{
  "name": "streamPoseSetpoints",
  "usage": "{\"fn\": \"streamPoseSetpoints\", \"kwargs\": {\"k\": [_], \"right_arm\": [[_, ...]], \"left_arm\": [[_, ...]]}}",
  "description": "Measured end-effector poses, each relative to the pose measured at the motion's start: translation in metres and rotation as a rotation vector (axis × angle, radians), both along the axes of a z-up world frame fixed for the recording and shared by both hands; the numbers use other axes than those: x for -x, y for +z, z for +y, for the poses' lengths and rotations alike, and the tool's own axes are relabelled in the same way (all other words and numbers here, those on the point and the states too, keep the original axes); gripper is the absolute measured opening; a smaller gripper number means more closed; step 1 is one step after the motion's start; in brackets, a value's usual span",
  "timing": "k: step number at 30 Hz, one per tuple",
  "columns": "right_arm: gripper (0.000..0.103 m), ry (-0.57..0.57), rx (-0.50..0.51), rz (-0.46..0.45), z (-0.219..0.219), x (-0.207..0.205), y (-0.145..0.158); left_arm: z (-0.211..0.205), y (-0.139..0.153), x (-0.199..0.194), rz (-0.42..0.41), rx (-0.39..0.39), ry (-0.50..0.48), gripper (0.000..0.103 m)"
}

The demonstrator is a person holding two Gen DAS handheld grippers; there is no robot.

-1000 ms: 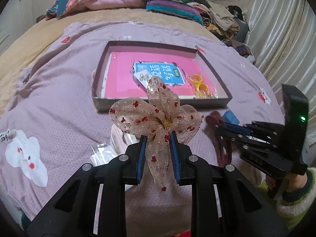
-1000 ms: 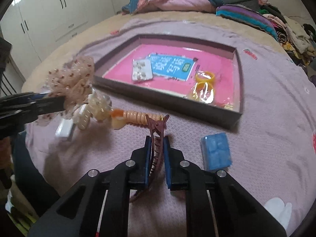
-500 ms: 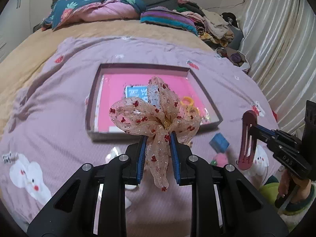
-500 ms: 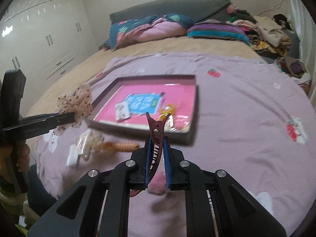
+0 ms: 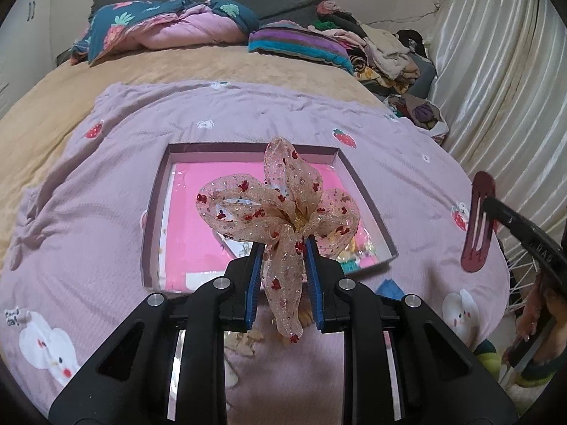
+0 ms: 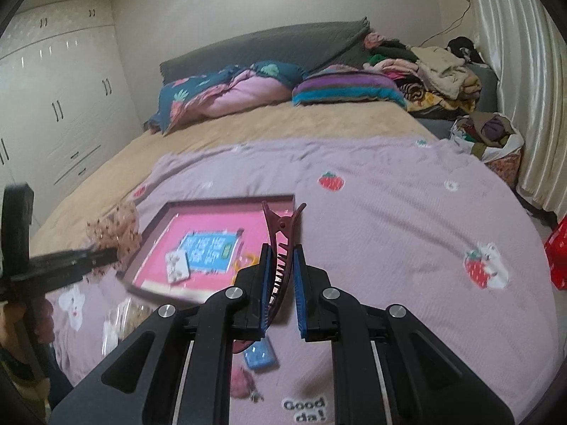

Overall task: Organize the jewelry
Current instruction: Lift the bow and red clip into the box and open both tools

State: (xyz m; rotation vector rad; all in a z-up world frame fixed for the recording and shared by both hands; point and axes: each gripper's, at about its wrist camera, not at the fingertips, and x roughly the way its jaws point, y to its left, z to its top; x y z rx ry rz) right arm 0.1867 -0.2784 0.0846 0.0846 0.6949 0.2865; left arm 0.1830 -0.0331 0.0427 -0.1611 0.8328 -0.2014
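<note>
My left gripper (image 5: pixel 283 251) is shut on a sheer beige hair bow with red flecks (image 5: pixel 280 209) and holds it above the near half of the shallow box with a pink floor (image 5: pixel 154 212). My right gripper (image 6: pixel 281 262) is shut on a dark red hair clip (image 6: pixel 281 241), lifted high over the purple blanket. The clip also shows at the right of the left wrist view (image 5: pixel 478 223). The bow also shows at the left of the right wrist view (image 6: pixel 117 230). The box (image 6: pixel 226 200) holds a blue card (image 6: pixel 209 249), a small packet (image 6: pixel 177 265) and a yellow ring (image 6: pixel 244 262).
A blue block (image 6: pixel 260 354), a pink item (image 6: pixel 241 382) and a clear packet with pale hair pieces (image 6: pixel 124 318) lie on the blanket (image 6: pixel 389 230) near the front. Pillows and piled clothes (image 6: pixel 425 67) fill the bed's far end. Curtains (image 5: pixel 496 88) hang at the right.
Both grippers have risen and pulled back from the bed with their items. The box and loose pieces now look lower and farther away. Both grips are unchanged.
</note>
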Motion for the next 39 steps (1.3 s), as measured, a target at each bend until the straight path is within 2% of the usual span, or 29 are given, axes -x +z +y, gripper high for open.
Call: {"fn": "streamPoseSetpoints", "kwargs": {"k": [8, 14, 21, 30, 39], "right_arm": [[0.012, -0.016, -0.004, -0.023, 0.001, -0.026, 0.011], [0.012, 0.001, 0.006, -0.002, 0.016, -0.049, 0.005], [0.012, 0.039, 0.053, 0.079, 0.044, -0.078, -0.027], [0.012, 0.096, 0.132, 0.174, 0.083, -0.095, -0.074], [0.012, 0.073, 0.157, 0.217, 0.09, -0.102, -0.101]], "left_arm": [[0.01, -0.004, -0.021, -0.001, -0.005, 0.042, 0.015], [0.027, -0.02, -0.039, 0.031, -0.019, 0.082, 0.015], [0.047, -0.043, -0.052, 0.079, -0.024, 0.123, 0.016], [0.063, -0.07, -0.067, 0.125, -0.022, 0.144, 0.018], [0.068, -0.079, -0.075, 0.137, -0.034, 0.146, 0.021]]}}
